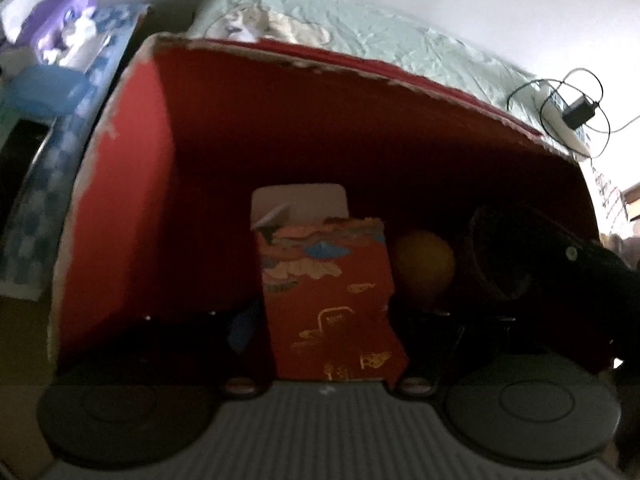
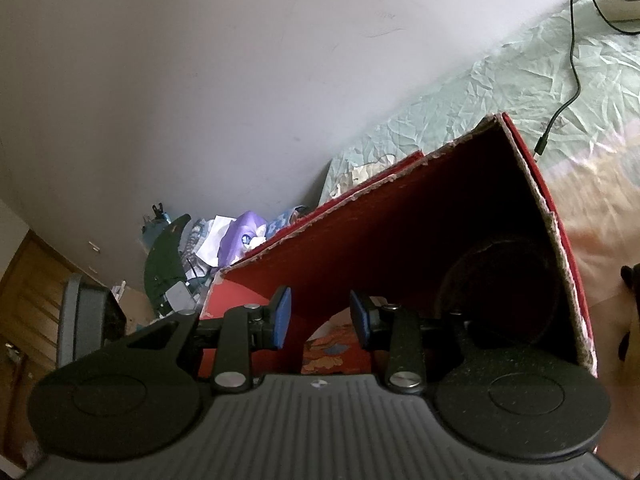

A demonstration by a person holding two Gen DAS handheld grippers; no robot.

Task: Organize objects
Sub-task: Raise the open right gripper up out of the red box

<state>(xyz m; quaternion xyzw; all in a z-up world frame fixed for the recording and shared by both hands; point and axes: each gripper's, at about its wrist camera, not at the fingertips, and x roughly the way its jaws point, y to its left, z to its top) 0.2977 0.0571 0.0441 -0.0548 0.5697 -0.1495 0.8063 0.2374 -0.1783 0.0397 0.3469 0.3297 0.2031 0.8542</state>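
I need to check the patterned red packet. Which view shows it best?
The left wrist view: the patterned red packet stands nearly whole inside the red box. The right wrist view catches only a patterned sliver between the jaws.

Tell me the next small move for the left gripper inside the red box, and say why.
Probably open the left gripper and let go of the patterned red packet. The packet already stands upright deep inside the red box, beside the yellow ball and a dark round object, so it seems placed. The fingers are in shadow, so contact with the floor cannot be confirmed; release gently.
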